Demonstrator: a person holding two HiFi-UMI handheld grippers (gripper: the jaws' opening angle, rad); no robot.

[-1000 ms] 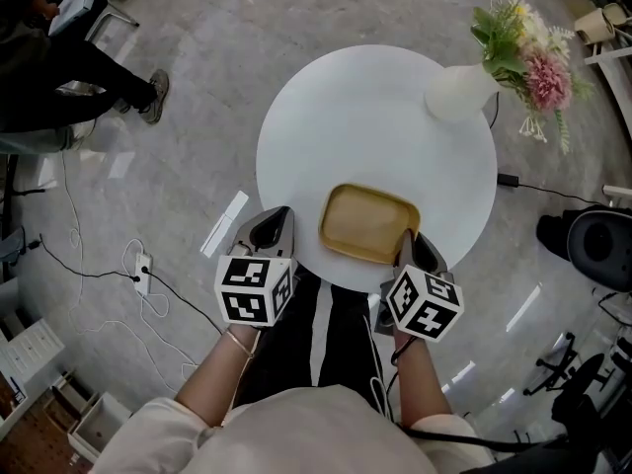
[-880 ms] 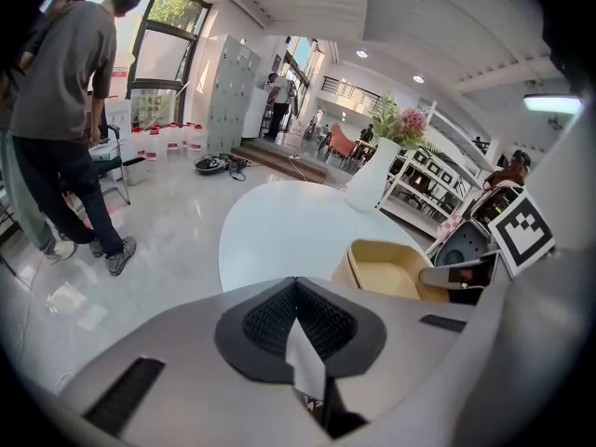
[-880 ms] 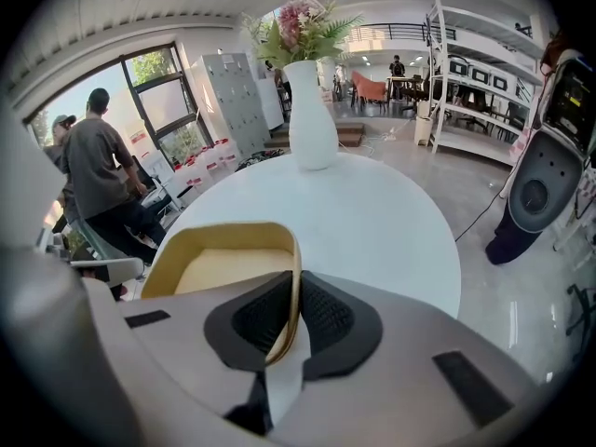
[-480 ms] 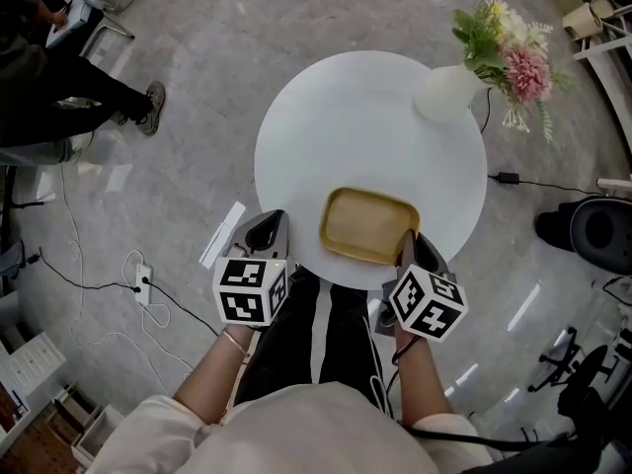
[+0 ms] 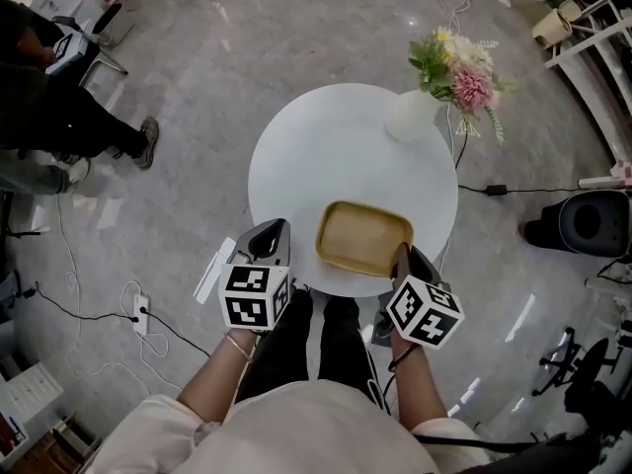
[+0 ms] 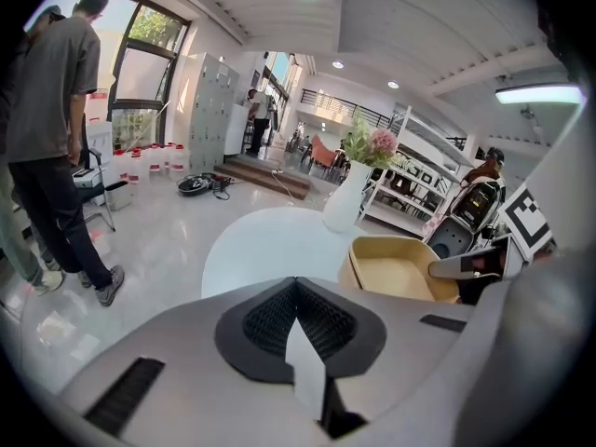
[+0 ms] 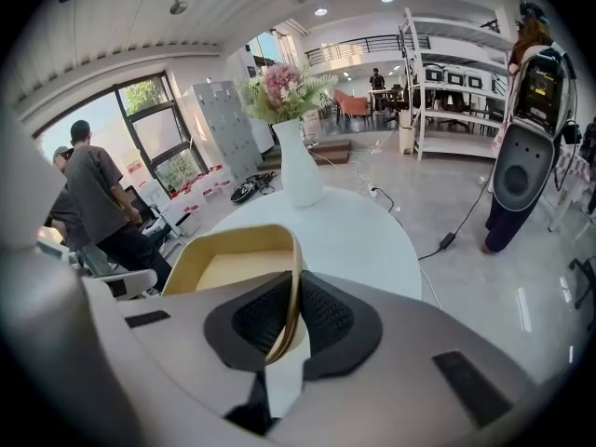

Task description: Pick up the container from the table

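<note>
The container (image 5: 362, 237) is a shallow tan tray with rounded corners, over the near part of the round white table (image 5: 326, 156). My right gripper (image 5: 403, 255) is shut on the rim at its near right corner. In the right gripper view the thin rim (image 7: 291, 277) stands pinched between the two dark pads, and the tray (image 7: 233, 264) stretches away beyond them. My left gripper (image 5: 267, 233) is off the table's near left edge, apart from the tray, shut with nothing in it (image 6: 296, 282). From the left gripper view the tray (image 6: 400, 266) lies to the right.
A white vase of flowers (image 5: 410, 115) stands at the table's far right. A person sits at the left (image 5: 59, 117). Cables and a power strip (image 5: 141, 314) lie on the floor at the left. A dark rounded machine (image 5: 583, 223) stands at the right.
The head view has pulled away, so the table looks smaller. Both grippers have risen, and the tray stays in the right gripper's jaws, a little nearer the table's front edge.
</note>
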